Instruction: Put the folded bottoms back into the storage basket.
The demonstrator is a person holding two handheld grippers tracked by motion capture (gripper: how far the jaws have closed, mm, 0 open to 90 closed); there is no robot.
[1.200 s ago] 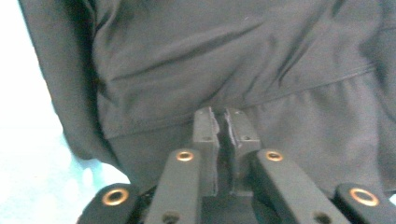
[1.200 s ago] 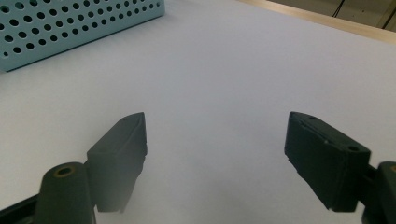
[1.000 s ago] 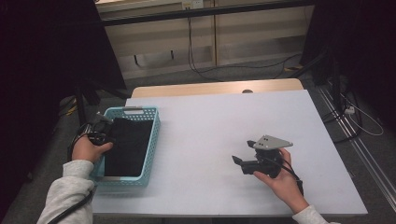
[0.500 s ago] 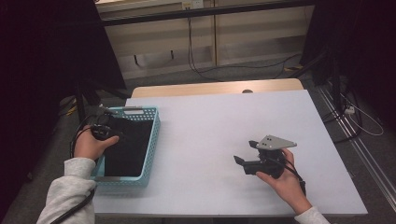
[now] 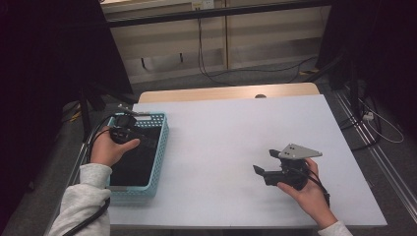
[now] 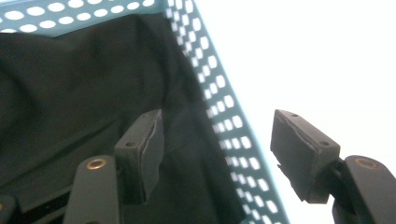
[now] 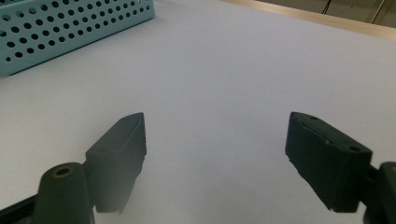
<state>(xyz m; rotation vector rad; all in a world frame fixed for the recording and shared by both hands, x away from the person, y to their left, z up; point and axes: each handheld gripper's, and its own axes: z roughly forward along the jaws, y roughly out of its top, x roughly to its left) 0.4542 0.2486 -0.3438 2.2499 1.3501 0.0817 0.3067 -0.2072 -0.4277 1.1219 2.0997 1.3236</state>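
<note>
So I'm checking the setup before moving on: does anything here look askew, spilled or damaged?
Nothing stands out. The black cloth lies loosely crumpled inside the blue perforated basket, which sits square at the table's left edge. No spill or damage visible.

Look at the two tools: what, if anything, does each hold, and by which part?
Nothing. The left tool has just been opening, empty, over the basket and its black cloth; the right tool is open over bare table.
</note>
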